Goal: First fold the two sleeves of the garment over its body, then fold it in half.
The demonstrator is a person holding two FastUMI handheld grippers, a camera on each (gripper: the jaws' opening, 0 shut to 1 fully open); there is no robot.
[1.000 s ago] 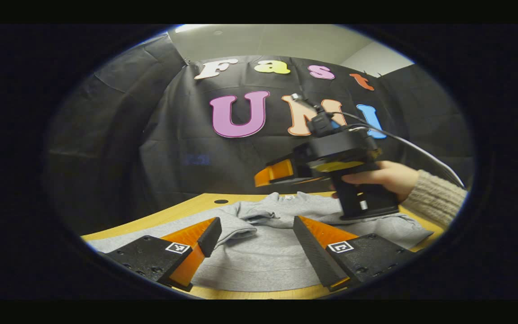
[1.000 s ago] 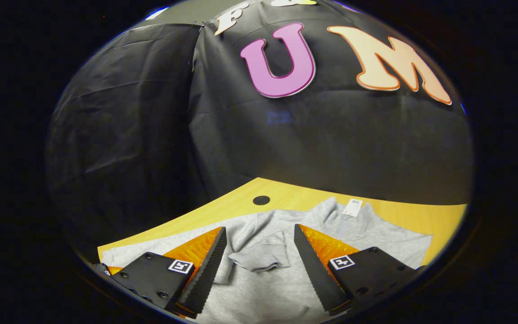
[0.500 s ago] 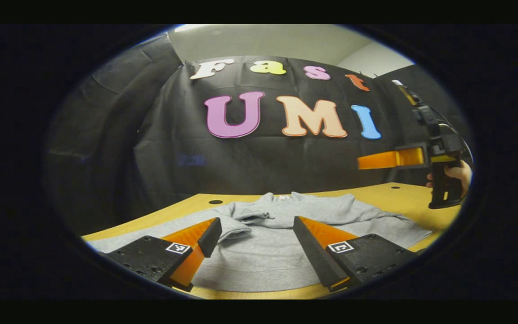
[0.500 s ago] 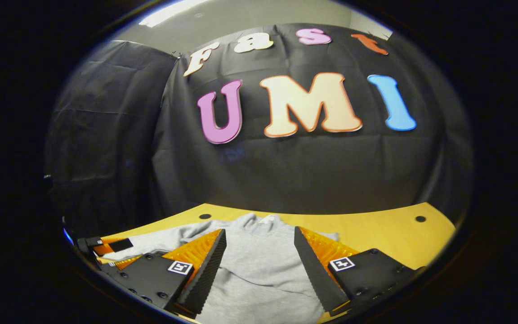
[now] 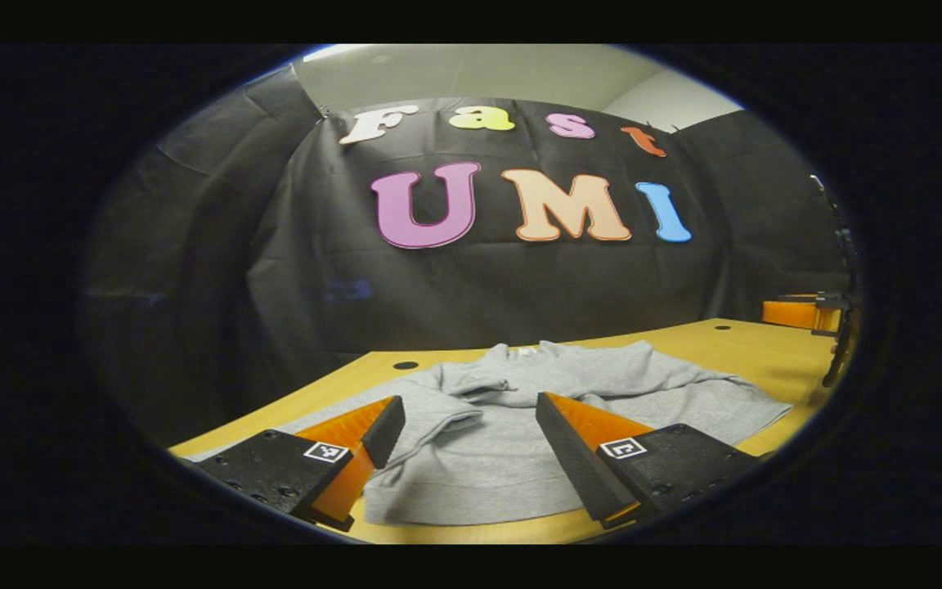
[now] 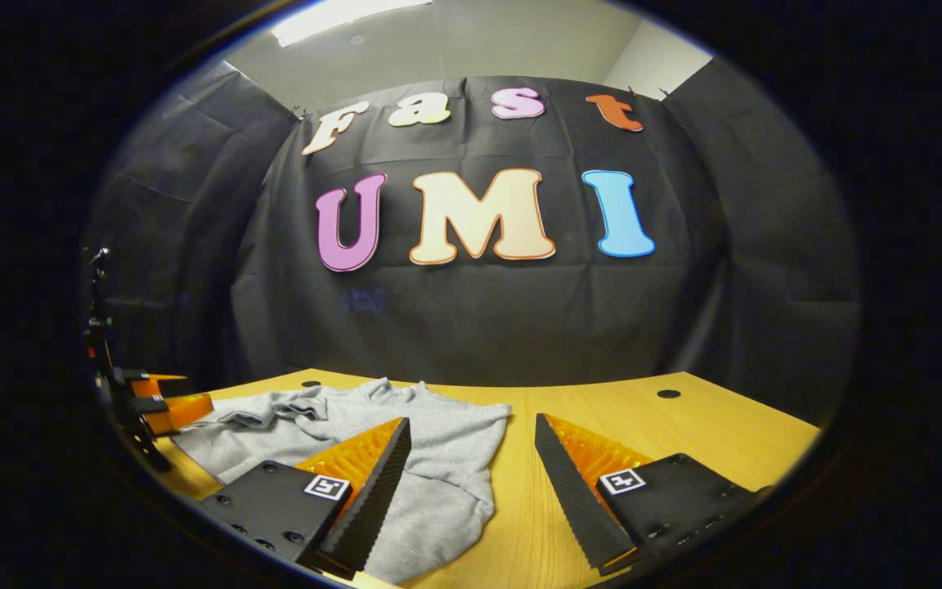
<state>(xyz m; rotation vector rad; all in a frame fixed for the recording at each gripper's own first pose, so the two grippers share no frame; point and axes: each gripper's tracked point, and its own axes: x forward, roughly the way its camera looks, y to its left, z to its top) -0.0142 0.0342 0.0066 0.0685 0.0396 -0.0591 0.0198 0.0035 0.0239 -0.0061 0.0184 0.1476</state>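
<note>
On the wooden desk [image 5: 733, 348] a grey garment [image 5: 520, 417] lies flat with both sleeves folded over its body, and the left claw [image 5: 463, 458] hovers just above its near hem, fingers spread wide and holding nothing. From the right gripper view the garment sits off to the left, bare desk lying between the parted, empty fingers of the right claw [image 6: 471, 491].
</note>
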